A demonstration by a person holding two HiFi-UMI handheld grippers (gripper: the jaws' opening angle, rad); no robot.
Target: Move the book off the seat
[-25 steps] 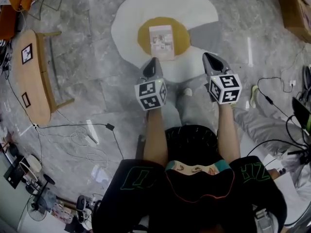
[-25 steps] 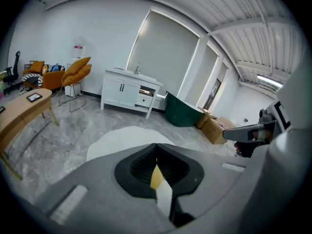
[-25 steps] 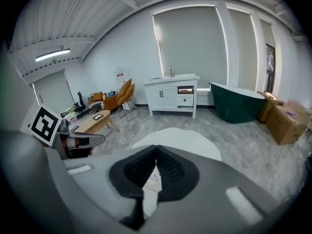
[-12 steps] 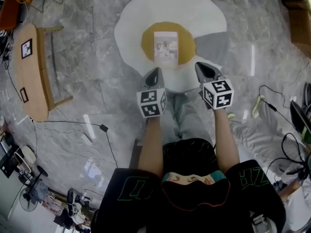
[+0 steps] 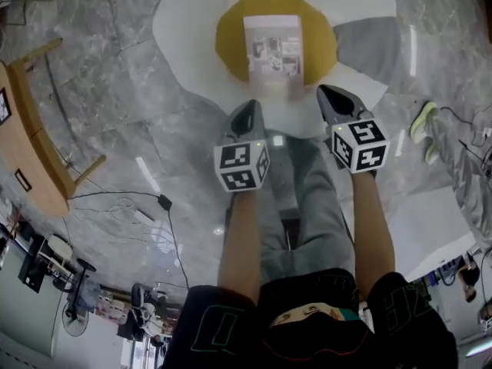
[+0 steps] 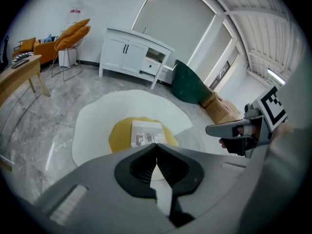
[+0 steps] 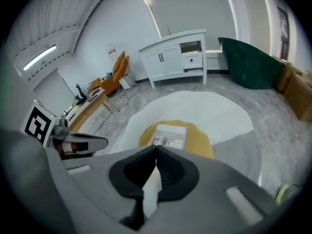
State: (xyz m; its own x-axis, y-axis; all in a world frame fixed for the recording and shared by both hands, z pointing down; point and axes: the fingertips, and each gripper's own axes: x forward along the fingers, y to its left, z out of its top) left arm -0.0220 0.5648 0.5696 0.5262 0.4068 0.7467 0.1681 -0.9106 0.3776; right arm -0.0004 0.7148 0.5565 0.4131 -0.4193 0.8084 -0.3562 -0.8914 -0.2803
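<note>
Approach step, nothing gripped yet: book (image 5: 273, 46) lying flat on yellow middle of egg-shaped seat (image 5: 192, 21), left tongs (image 5: 247, 108) and right tongs (image 5: 327, 92) both closed empty over seat's near edge, short of book; next likely needs opening, reaching to book's edges.

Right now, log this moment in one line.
stage: pre-grasp | left gripper: shut, empty | right gripper: shut, empty | book: on yellow seat, untouched
</note>
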